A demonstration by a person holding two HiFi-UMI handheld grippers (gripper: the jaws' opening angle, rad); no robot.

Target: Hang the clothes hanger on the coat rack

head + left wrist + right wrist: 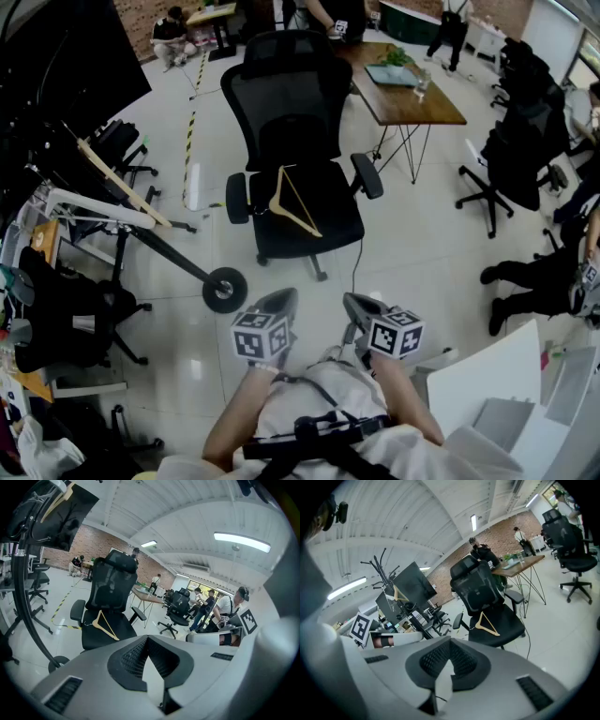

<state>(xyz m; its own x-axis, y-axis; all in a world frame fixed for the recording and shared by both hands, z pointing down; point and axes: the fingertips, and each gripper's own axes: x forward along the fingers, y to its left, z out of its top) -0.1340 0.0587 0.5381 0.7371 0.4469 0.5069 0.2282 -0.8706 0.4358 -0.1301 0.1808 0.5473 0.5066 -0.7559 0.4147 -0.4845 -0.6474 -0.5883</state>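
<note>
On the seat of a black office chair, far ahead in the middle of the room, lies the clothes hanger. It is pale, bare wood, an open triangle of slim bars lying flat on the dark padded cushion, with its thin hook end turned left. The chair has a mesh back, curved plastic armrests and a wheeled base. It stands on a glossy pale tiled floor that throws back the ceiling lights.

At the left stands the coat rack, a black metal pole on a round base. It is well apart from the chair and carries a second wooden hanger up by its hooks. A desk with a brown wooden top and thin wire legs stands to the far right of the chair.

Near the person, the left claw and the right claw are side by side, both grey moulded plastic with ribbed black pads. Both are clenched on nothing, well short of the chair.
</note>
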